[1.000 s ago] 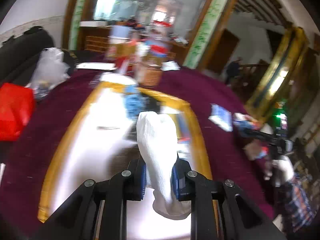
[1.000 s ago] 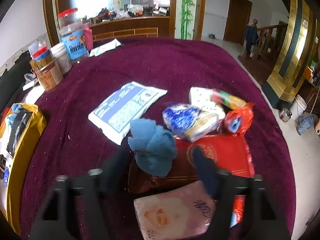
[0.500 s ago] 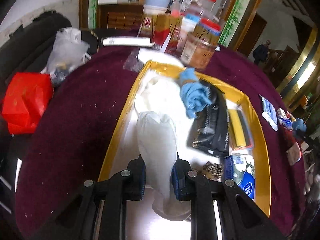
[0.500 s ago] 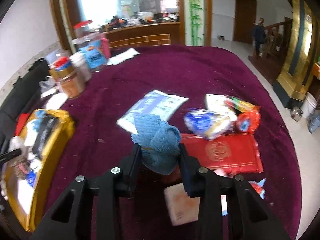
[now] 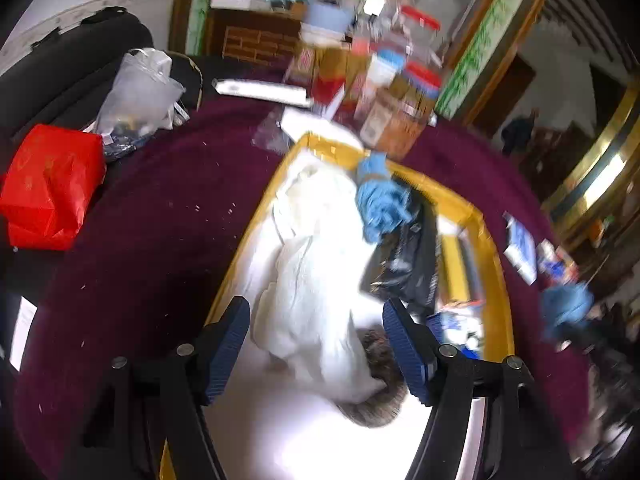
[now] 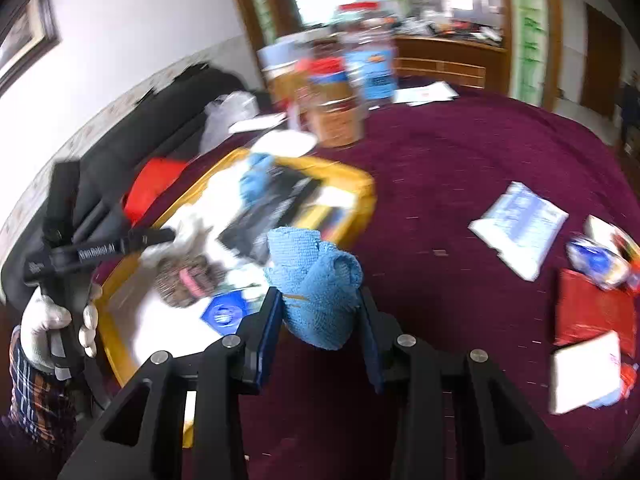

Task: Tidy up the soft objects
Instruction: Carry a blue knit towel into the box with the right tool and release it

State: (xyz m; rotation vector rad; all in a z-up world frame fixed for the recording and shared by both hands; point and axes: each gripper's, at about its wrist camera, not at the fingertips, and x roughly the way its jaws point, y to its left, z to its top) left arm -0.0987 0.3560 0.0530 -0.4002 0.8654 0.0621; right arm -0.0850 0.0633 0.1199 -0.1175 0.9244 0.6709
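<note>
Maroon bench (image 6: 460,184) carries my yellow tray (image 5: 490,248) holding white cloth (image 5: 312,280); left tongs (image 5: 316,344) spread, right tongs (image 6: 320,332) pinching blue towel (image 6: 316,280).

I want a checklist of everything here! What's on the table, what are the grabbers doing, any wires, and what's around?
Surface: round table under a maroon cloth.
Job's things: yellow tray holding a white cloth, a blue cloth and a black packet; a second blue towel held above the table.
Clutter: jars, red bag, clear bag, white packet, red packet.
Grippers: left gripper open over the white cloth; right gripper shut on the blue towel.
Cables: nothing seen.
Surroundings: black sofa, wooden cabinet.
</note>
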